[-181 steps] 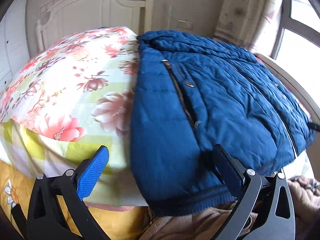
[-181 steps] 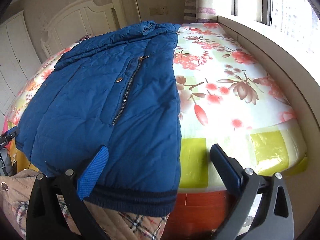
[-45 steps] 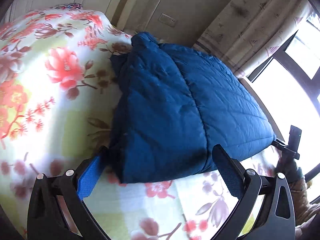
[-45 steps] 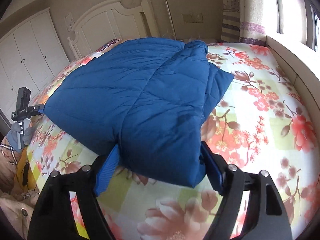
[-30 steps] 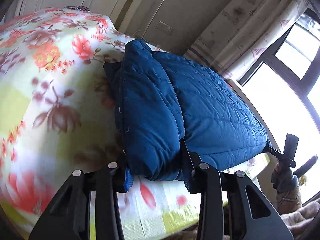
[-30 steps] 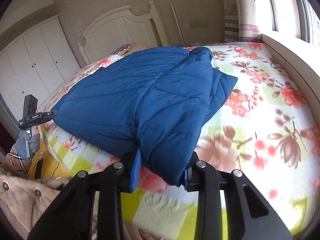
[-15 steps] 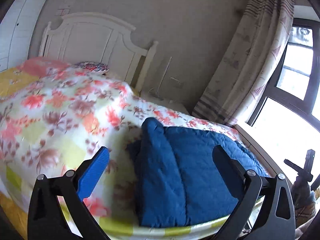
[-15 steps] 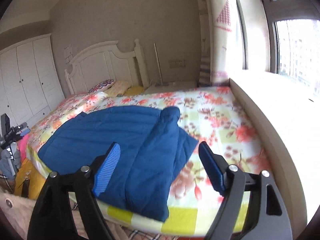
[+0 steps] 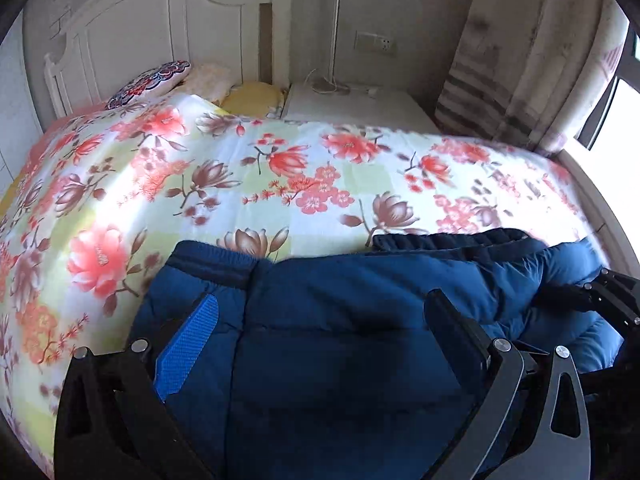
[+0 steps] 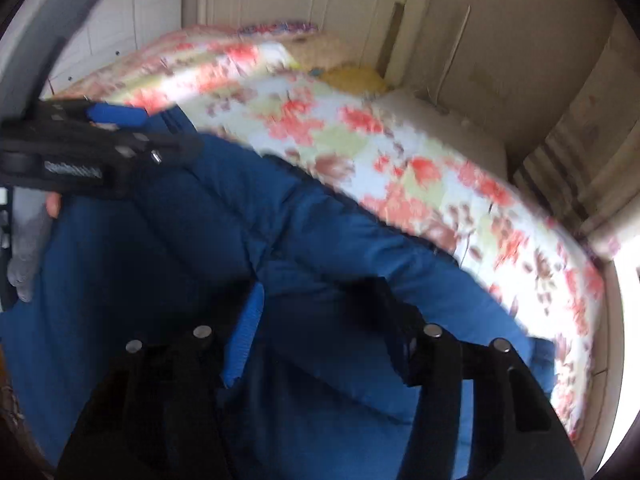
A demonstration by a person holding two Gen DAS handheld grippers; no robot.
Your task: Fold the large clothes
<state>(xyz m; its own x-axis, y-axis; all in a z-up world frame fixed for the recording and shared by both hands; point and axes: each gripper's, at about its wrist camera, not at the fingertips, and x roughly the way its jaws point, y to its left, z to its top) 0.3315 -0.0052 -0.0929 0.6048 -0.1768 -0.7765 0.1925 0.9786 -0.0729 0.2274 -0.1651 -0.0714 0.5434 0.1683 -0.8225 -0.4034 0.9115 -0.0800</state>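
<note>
Risk: the padded jacket is bulky and springy; a shallow bite on one layer could let the fold slip open or drag it off the bed edge. The jacket lies folded at the near edge of the bed, directly under both tools. Left hand-held gripper stands wide open over it, gripping nothing. Right hand-held gripper, jaws just closing, straddles a fold; blur hides whether the pads press.
</note>
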